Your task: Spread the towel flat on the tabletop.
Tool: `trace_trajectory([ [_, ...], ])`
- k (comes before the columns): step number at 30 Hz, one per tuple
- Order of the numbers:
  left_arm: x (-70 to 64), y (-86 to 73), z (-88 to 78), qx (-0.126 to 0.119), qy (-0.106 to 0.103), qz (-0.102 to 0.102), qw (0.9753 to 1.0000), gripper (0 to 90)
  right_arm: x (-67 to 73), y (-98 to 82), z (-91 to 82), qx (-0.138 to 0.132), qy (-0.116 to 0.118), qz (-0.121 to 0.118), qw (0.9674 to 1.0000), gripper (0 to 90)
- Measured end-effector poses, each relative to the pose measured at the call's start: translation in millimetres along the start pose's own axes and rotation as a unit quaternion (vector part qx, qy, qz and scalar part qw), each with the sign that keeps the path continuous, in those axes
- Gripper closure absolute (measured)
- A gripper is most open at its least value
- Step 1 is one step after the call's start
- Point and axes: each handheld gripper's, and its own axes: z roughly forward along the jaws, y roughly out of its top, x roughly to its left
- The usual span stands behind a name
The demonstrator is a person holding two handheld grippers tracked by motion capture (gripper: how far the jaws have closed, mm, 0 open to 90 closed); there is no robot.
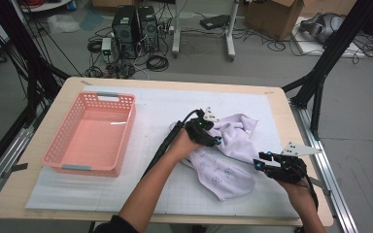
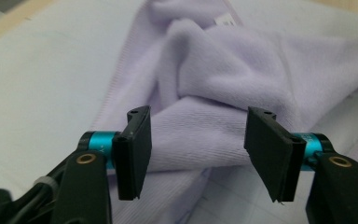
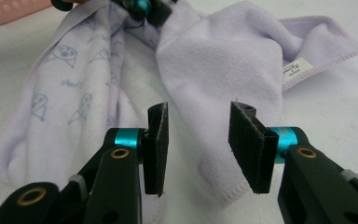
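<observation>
Behind your tabletop point(image 1: 272, 104) the grey floor carries two black computer towers point(image 1: 135, 30), loose cables and a cardboard box point(image 1: 276, 15). On the tabletop lies a white gridded mat point(image 1: 160, 116), and a pink plastic basket point(image 1: 93, 133) stands on its left part, well apart from the cloth.

Your lavender towel point(image 1: 226, 155) lies crumpled on the mat, right of the middle. One side shows small printed figures; the other is plain, with a white label near its edge in the right gripper view.

Your left hand-held gripper point(image 1: 209, 130) is over the towel's upper left part, pointing to the right. In the left gripper view its jaws stand released, well apart, with a rolled fold of the towel point(image 2: 200, 140) lying between them; the pads do not press on the cloth.

Your right hand-held gripper point(image 1: 264, 160) sits at the towel's right edge, pointing left, near the tabletop's right rim. In the right gripper view its jaws are also released, set apart over a corner of the towel point(image 3: 200, 116), with the cloth showing through the gap and the pads not clamping it. Farther off in that view, your left hand-held gripper point(image 3: 142, 7) sits at the towel's far end.
</observation>
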Motion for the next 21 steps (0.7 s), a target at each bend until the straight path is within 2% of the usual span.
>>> trace_trajectory([
  [3, -5.3, -2.2, 17.9, 0.045, 0.000, 0.025, 0.9987, 37.7, -2.2, -1.5, 1.4, 0.005, 0.000, 0.002, 1.0000, 57.2],
  [4, -6.1, -3.1, 21.0, 0.055, 0.003, 0.031, 0.9980, 40.8, -2.5, -2.2, 1.9, 0.006, 0.000, 0.004, 1.0000, 57.2],
  [6, -4.9, -3.8, 21.8, 0.054, 0.005, 0.024, 0.9982, 56.1, -2.9, -3.8, 3.0, 0.009, 0.000, 0.005, 0.9999, 57.3],
  [7, -1.9, -3.2, 18.5, 0.046, -0.008, 0.018, 0.9988, 66.4, -3.3, -4.6, 3.6, 0.011, 0.000, 0.006, 0.9999, 57.3],
  [8, 3.3, -2.7, 13.8, 0.030, -0.033, -0.001, 0.9990, 73.7, -3.7, -5.0, 3.9, 0.012, 0.001, 0.007, 0.9999, 57.2],
  [9, 10.4, -2.9, 8.0, 0.001, -0.072, -0.034, 0.9968, 75.1, -4.2, -5.3, 4.4, 0.012, 0.001, 0.007, 0.9999, 57.3],
  [10, 16.5, -3.4, 1.7, -0.037, -0.104, -0.074, 0.9911, 75.3, -5.1, -5.3, 5.0, 0.013, 0.001, 0.007, 0.9999, 57.3],
  [11, 23.0, -3.8, -5.3, -0.072, -0.121, -0.102, 0.9848, 75.3, -5.8, -5.0, 5.6, 0.012, 0.000, 0.007, 0.9999, 57.3],
  [13, 35.5, -5.2, -18.6, -0.129, -0.137, -0.151, 0.9704, 75.6, -7.0, -3.9, 7.0, 0.012, 0.001, 0.011, 0.9999, 57.3],
  [14, 41.0, -6.1, -24.6, -0.151, -0.135, -0.169, 0.9646, 75.6, -7.8, -3.1, 8.1, 0.012, 0.000, 0.011, 0.9999, 57.3],
  [15, 46.0, -7.3, -30.4, -0.169, -0.124, -0.185, 0.9603, 75.7, -8.5, -2.2, 9.1, 0.011, 0.000, 0.011, 0.9999, 57.4],
  [16, 51.6, -9.4, -36.0, -0.185, -0.109, -0.201, 0.9557, 75.7, -8.9, -1.5, 10.2, 0.012, 0.000, 0.012, 0.9999, 57.4],
  [17, 57.6, -12.5, -41.5, -0.199, -0.091, -0.225, 0.9496, 75.6, -8.9, -0.8, 11.1, 0.012, -0.001, 0.013, 0.9998, 57.4],
  [18, 63.8, -16.7, -46.7, -0.213, -0.071, -0.251, 0.9416, 75.6, -9.0, -0.3, 11.9, 0.013, 0.000, 0.012, 0.9998, 57.3],
  [19, 70.6, -22.0, -51.9, -0.227, -0.054, -0.276, 0.9324, 75.6, -8.7, 0.1, 12.8, 0.014, 0.001, 0.011, 0.9998, 57.4],
  [21, 81.8, -33.1, -60.3, -0.254, -0.032, -0.324, 0.9105, 75.2, -7.6, 0.8, 14.0, 0.017, 0.002, 0.011, 0.9998, 57.4],
])
